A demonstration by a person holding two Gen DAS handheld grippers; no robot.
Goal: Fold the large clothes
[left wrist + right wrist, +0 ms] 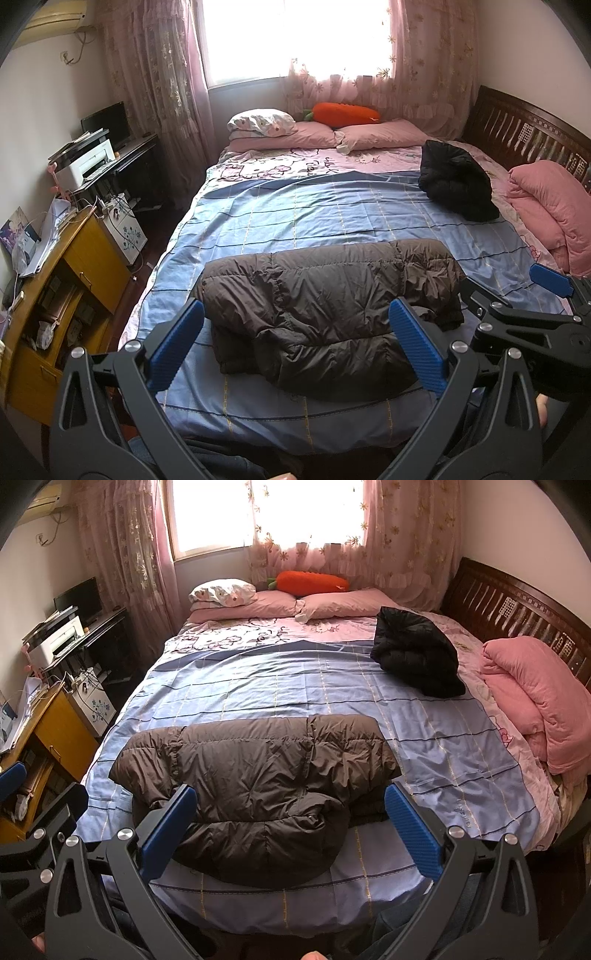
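The brown puffer jacket, folded near the bed's foot edge, looks light, squashy and slippery, so pinch a thick edge with your left tongs and right tongs, both spread apart and holding nothing.

Brown jacket folded on bed; left gripper fingers spread, empty; black jacket beyond.

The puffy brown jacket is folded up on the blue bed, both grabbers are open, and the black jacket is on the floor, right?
Not quite. The black puffy jacket lies on the bed, near the pink folded quilt, as the right wrist view shows. The folded brown puffy jacket and the open left gripper and right gripper are as you said.
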